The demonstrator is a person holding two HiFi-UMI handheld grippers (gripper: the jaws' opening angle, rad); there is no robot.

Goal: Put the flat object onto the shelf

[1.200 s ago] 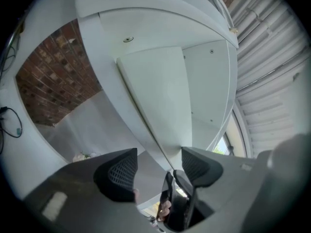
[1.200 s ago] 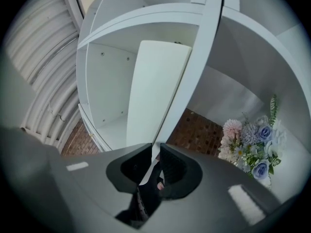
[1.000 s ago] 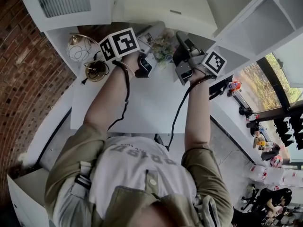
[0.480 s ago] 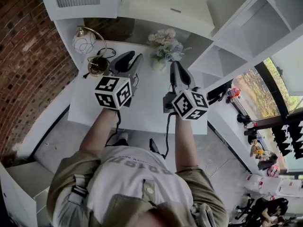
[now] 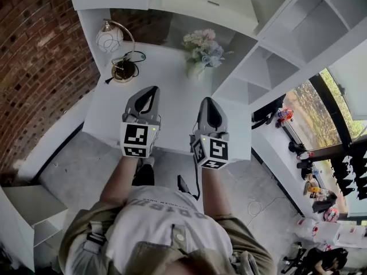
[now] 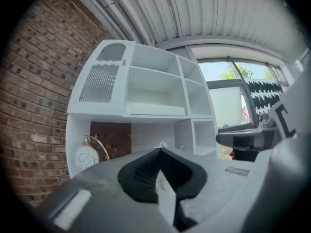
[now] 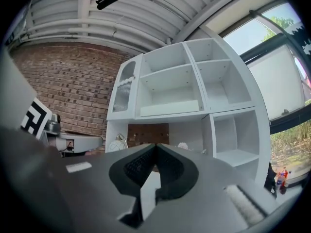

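**Item:** flat object, white, lying along the front of the shelf's wide middle compartment. We judge the task's placing already done.

**Handling:** we judge it light, stiff and smooth-faced, so apt to slip. We cannot tell whether it is fragile.

**Hold:** we would pinch its long front edge near both ends, one gripper at each.

**Left gripper**: jaws pressed together, nothing between them.

**Right gripper**: likewise closed and empty.

**Position:** both hang over the desk's near edge, well apart from the flat object.
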